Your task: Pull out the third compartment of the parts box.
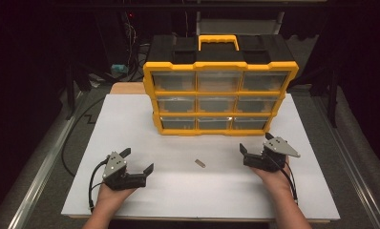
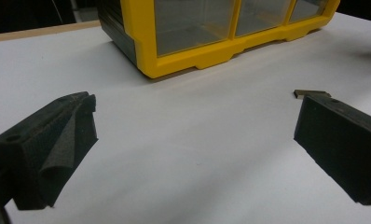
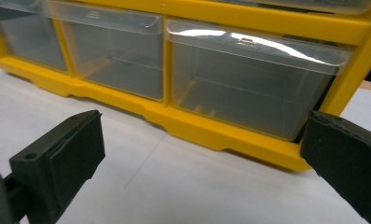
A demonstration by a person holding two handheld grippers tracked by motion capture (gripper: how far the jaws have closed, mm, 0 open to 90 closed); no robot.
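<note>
A yellow and black drawer cabinet with clear drawers stands upright at the back of the white board. A small flat brown piece lies on the board between my two grippers. My left gripper rests at the front left, open and holding nothing. In the left gripper view its wide-apart jaws frame bare board, with the small piece just beyond the right jaw and the cabinet farther off. My right gripper is open at the front right, facing the cabinet's bottom right drawer.
The white board lies on a grey floor-like surface with metal rails on both sides. Cables and dark equipment stand behind the cabinet. A wooden board edge shows at the back left.
</note>
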